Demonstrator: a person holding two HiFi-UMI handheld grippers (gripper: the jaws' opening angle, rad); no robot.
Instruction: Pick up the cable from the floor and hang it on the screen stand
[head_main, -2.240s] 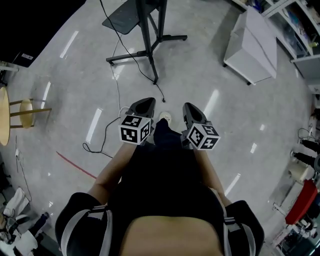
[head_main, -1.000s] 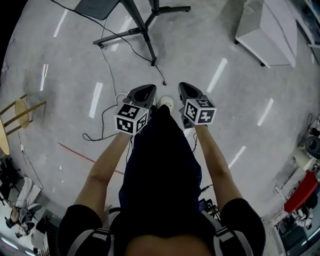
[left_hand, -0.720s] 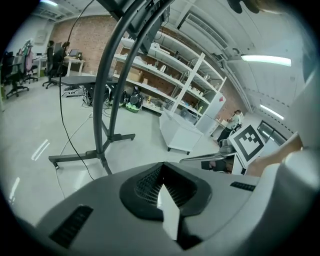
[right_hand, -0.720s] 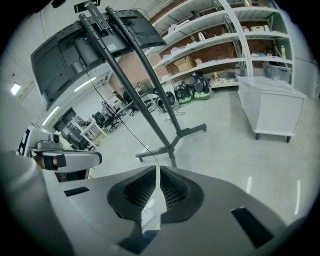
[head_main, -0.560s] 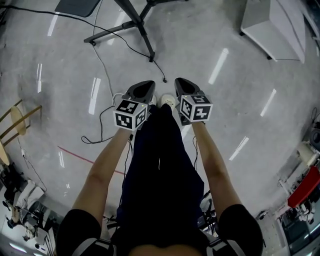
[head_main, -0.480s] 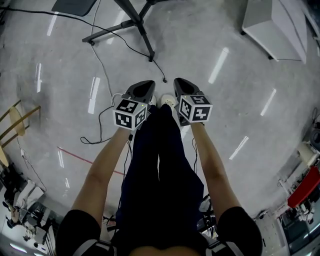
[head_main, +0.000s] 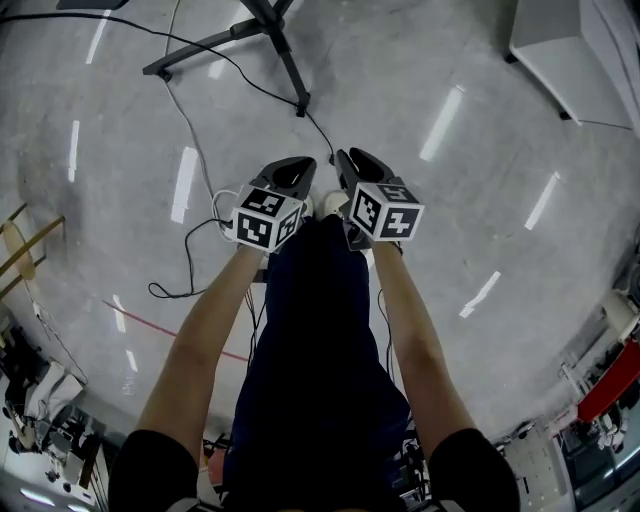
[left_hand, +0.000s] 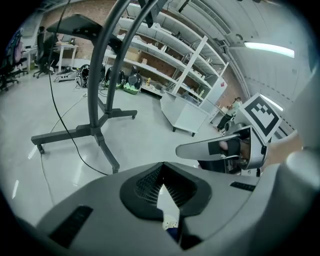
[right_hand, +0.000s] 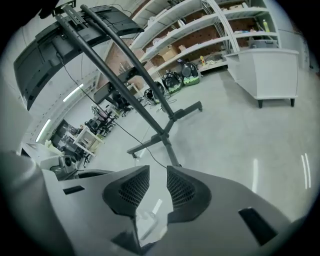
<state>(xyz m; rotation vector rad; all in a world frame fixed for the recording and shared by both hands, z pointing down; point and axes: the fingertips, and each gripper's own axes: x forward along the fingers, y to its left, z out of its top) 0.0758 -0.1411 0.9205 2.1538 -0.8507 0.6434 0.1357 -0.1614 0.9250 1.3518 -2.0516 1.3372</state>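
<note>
A thin black cable (head_main: 262, 90) lies on the grey floor, running past the screen stand's foot (head_main: 287, 70) and ending just ahead of both grippers. More black cable loops at the left (head_main: 185, 268). My left gripper (head_main: 301, 166) hangs low over the floor, shut and empty (left_hand: 161, 165). Beside it, my right gripper (head_main: 344, 158) has just been opening; its pads (right_hand: 182, 189) stand apart with only floor between them (right_hand: 157, 172). The stand (left_hand: 99, 95) rises ahead, and a cable (right_hand: 146, 156) reaches its base (right_hand: 167, 134).
A white cabinet (head_main: 572, 50) stands at the far right (left_hand: 187, 112). A wooden stool (head_main: 22, 250) is at the left edge. A white cord (head_main: 222, 203) curls by the left gripper. The person's dark trousers (head_main: 320, 330) and a white shoe (head_main: 322, 205) lie under the grippers. Shelving (right_hand: 200, 40) lines the far wall.
Both grippers have sunk toward the floor and closed in on the cable's end by the stand's foot. The head view has dropped lower, so the floor looms larger.
</note>
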